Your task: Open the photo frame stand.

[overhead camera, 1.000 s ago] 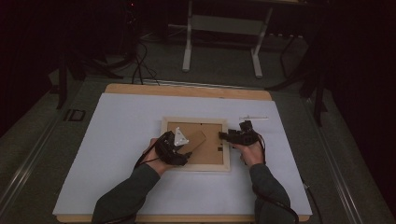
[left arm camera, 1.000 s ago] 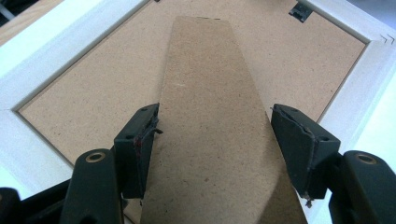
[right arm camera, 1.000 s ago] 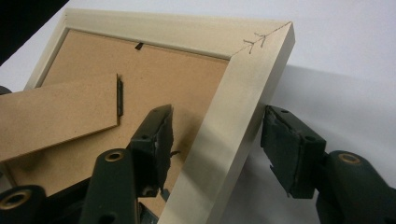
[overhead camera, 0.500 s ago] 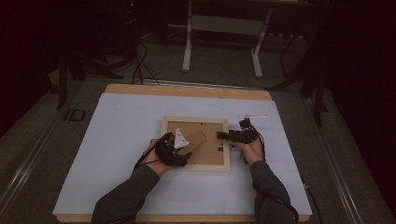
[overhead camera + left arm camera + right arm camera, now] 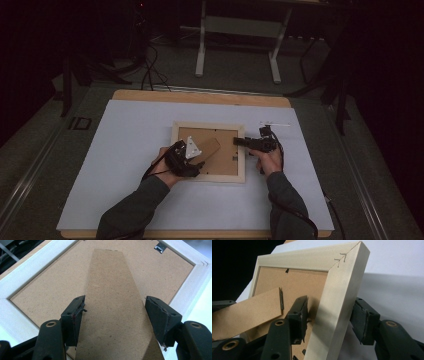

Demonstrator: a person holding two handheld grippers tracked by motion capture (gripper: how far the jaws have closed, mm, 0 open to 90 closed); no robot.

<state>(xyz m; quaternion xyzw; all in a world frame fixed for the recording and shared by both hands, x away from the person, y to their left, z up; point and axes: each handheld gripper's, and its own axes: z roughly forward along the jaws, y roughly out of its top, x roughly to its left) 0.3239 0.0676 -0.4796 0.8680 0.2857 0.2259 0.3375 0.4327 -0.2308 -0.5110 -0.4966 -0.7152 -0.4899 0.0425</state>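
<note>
1. Right now the right claw (image 5: pixel 328 322) straddles the right rail of the picture frame (image 5: pixel 208 127): one jaw inside on the backing board, one outside. Its jaws have just been closing in on the rail, w/ slim gaps visible both sides, so no pinch yet by my read.
2. The left claw (image 5: pixel 115 317) stands wide, a jaw either side of the fold-out stand (image 5: pixel 113 302), not pressing it.
3. Just beyond the left claw, the stand runs up the backing board (image 5: pixel 50 287) toward a small metal hanger (image 5: pixel 160 247) at the far corner.
4. The frame lies face down, back up, mid worktop (image 5: pixel 125 130), between both hands.
5. To do this well, I'd say: finish closing the right claw square on the rail so the frame can't skid, then work the stand w/ the left.
6. Grip the stand by its edges, low near the free end; keep force light, thin board may crease at the hinge.
</note>
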